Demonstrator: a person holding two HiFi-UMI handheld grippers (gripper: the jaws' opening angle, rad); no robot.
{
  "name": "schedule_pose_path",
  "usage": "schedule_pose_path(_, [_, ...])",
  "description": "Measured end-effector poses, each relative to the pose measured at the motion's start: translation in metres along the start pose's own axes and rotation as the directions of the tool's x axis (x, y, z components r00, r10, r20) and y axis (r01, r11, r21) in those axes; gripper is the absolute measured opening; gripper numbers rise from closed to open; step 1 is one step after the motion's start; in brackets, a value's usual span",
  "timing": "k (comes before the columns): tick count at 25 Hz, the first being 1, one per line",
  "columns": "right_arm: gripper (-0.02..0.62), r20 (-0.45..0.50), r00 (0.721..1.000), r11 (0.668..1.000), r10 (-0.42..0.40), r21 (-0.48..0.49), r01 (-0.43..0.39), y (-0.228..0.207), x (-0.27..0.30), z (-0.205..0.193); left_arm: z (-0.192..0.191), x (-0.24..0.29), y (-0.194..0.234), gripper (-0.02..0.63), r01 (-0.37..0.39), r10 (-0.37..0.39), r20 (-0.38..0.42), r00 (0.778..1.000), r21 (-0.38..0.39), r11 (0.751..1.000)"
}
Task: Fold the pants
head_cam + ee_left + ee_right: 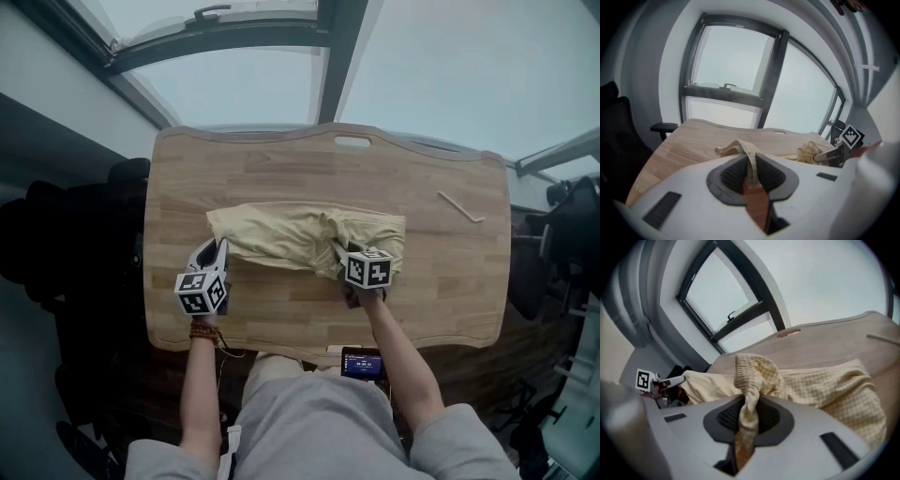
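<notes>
The pants point(300, 236) lie bunched at the middle of the table point(422, 300). They look like thin, pale yellow cloth: light, limp and easy to crease. The left gripper point(217, 253) is clamped on a thin hem at the pants' 8 o'clock corner. The right gripper point(343, 253) pinches the ribbed waistband at about 4 o'clock. Hems and waistband are the soundest holds — a loose middle would likely sag.
</notes>
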State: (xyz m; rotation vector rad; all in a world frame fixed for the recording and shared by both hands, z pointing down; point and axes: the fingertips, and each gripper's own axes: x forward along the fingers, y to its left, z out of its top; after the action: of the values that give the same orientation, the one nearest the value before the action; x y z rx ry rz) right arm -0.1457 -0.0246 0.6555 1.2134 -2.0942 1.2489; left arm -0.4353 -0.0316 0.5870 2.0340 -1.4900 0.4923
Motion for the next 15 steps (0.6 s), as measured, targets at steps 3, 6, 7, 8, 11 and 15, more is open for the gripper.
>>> schedule_pose_path(3, [0.034, 0.120, 0.991, 0.993, 0.066, 0.089, -0.077, -0.003, -0.057, 0.023, 0.029, -0.006, -0.043, 0.055, 0.059, -0.061, 0.047, 0.997, 0.040, 0.997])
schedule_pose_path(6, [0.034, 0.231, 0.970, 0.982, 0.078, 0.149, -0.114, -0.026, -0.122, 0.042, 0.057, -0.008, -0.110, 0.055, 0.145, -0.156, 0.066, 0.986, 0.145, 0.979])
schedule_pose_path(7, [0.034, 0.263, 0.962, 0.980, 0.074, 0.162, -0.119, -0.037, -0.143, 0.047, 0.064, -0.008, -0.133, 0.055, 0.168, -0.182, 0.069, 0.981, 0.178, 0.970])
schedule_pose_path(8, [0.034, 0.292, 0.954, 0.977, 0.067, 0.174, -0.122, -0.050, -0.164, 0.052, 0.071, -0.007, -0.158, 0.055, 0.190, -0.208, 0.070, 0.976, 0.204, 0.960])
schedule_pose_path(11, [0.034, 0.368, 0.929, 0.971, 0.042, 0.205, -0.125, -0.094, -0.223, 0.062, 0.079, 0.002, -0.236, 0.055, 0.263, -0.284, 0.043, 0.958, 0.265, 0.928])
schedule_pose_path(15, [0.034, 0.424, 0.905, 0.963, 0.024, 0.233, -0.135, -0.153, -0.286, 0.066, 0.058, 0.032, -0.349, 0.055, 0.368, -0.368, -0.061, 0.928, 0.317, 0.874])
